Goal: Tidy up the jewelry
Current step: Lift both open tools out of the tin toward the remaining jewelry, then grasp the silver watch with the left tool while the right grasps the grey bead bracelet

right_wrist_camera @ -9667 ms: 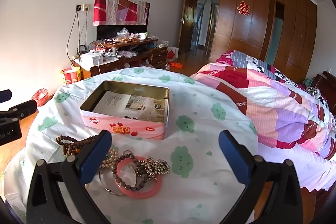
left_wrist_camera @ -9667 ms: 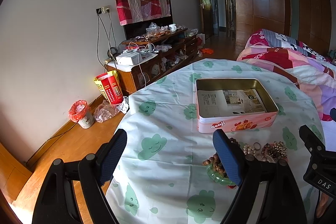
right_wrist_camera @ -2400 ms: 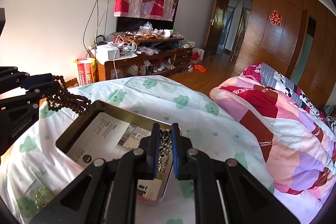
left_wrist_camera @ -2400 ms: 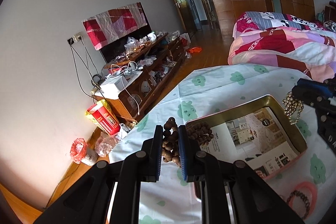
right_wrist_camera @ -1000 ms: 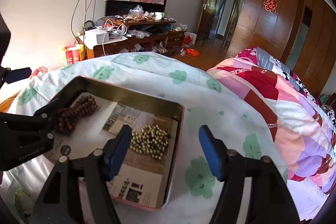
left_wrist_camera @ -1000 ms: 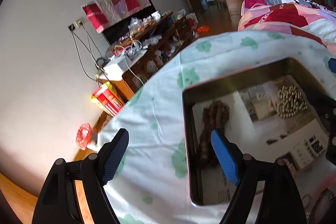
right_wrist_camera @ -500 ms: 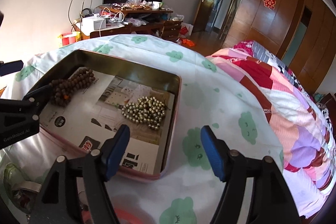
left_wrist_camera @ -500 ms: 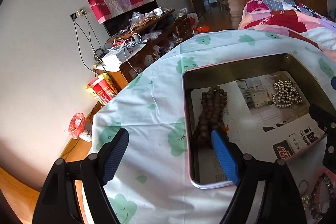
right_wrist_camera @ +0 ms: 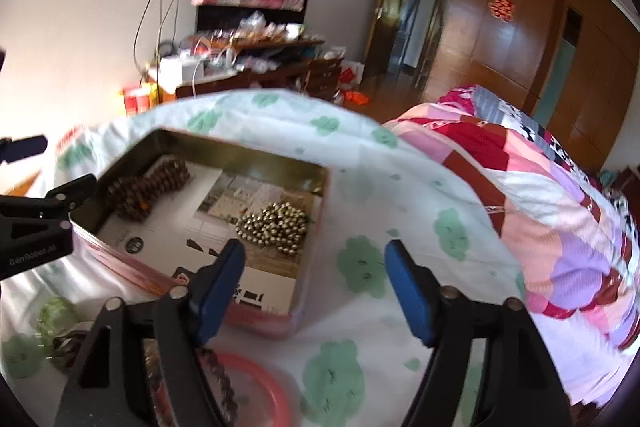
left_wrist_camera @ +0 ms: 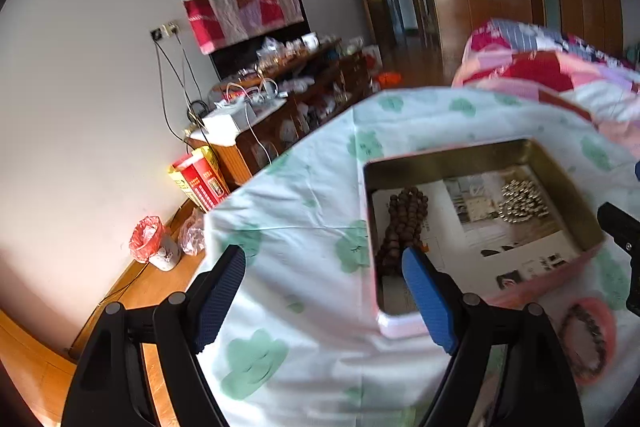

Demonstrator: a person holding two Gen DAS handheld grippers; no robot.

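Note:
A pink tin (left_wrist_camera: 440, 155) with a paper-lined bottom sits on the cloud-print tablecloth. Inside it, a brown wooden bead string (left_wrist_camera: 404, 223) lies at the left and a heap of gold beads (left_wrist_camera: 524, 201) at the right. My left gripper (left_wrist_camera: 324, 267) is open and holds nothing, back from the tin's near left corner. My right gripper (right_wrist_camera: 316, 259) hovers over the tin's (right_wrist_camera: 240, 151) near right corner; its jaws are opening with nothing between them. The brown bead string (right_wrist_camera: 148, 187) and gold beads (right_wrist_camera: 276, 223) show there too. A pink bangle (right_wrist_camera: 260, 387) lies on the cloth below.
A green bracelet (right_wrist_camera: 56, 315) and more loose jewelry lie on the cloth near the tin. A patchwork quilt (right_wrist_camera: 540, 195) covers the bed to the right. A cluttered TV cabinet (left_wrist_camera: 280, 107) stands by the wall, with a red bin (left_wrist_camera: 152, 243) on the wooden floor.
Both grippers have drawn back from the tin, so the pink bangle and loose jewelry in front of it come into view. The right jaws stand slightly wider.

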